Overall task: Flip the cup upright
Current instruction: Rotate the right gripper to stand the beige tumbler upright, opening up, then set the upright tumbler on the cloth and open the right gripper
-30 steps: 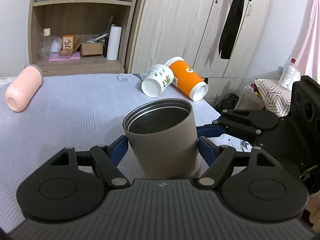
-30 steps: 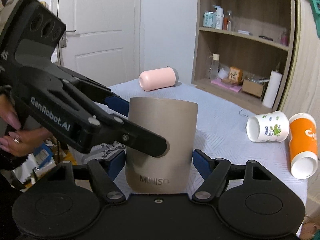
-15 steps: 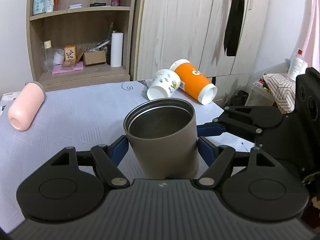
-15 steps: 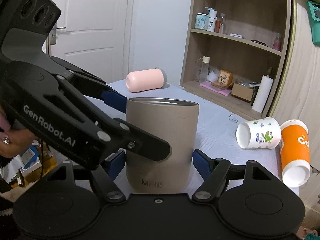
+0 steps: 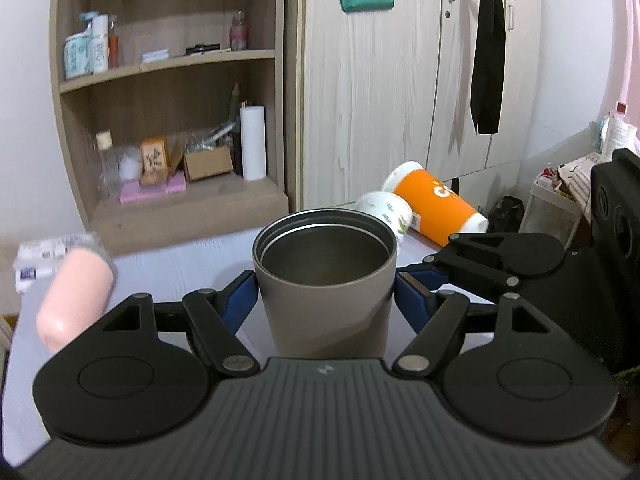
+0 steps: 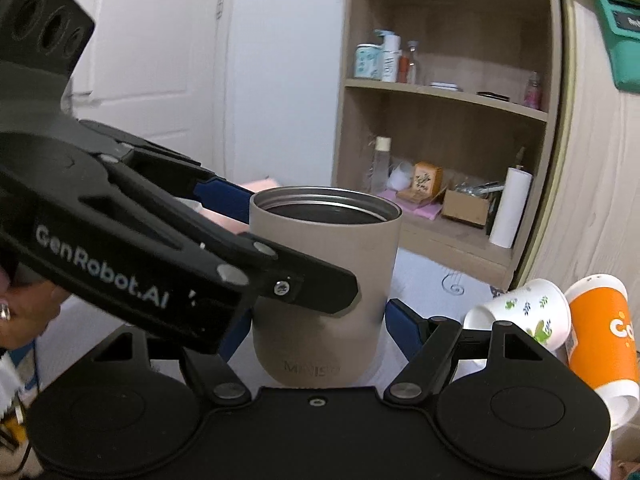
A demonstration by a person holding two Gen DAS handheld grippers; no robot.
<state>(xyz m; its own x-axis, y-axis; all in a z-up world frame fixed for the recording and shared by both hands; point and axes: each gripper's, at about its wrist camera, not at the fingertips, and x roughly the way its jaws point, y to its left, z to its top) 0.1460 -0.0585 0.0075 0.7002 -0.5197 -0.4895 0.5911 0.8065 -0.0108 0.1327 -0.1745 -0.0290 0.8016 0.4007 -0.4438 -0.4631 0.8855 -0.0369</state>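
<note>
A taupe metal cup (image 5: 326, 280) stands upright on the light patterned table (image 5: 180, 272), mouth up, steel inside. It also shows in the right wrist view (image 6: 324, 280). My left gripper (image 5: 326, 300) has its blue pads around the cup's sides, close to the wall, with a small gap showing on the right. My right gripper (image 6: 316, 332) straddles the cup from another side, its right pad standing off the wall. The left gripper's body crosses in front of the cup in the right wrist view.
A white patterned paper cup (image 5: 386, 212) and an orange cup (image 5: 436, 208) lie on their sides at the far right of the table. A pink tumbler (image 5: 74, 300) lies at the left. A wooden shelf unit (image 5: 168, 120) and wardrobe stand behind.
Both cameras have tilted and dropped lower, so the cup's rim sits higher in view. The cup stays upright between both grippers. The pads seem slightly looser.
</note>
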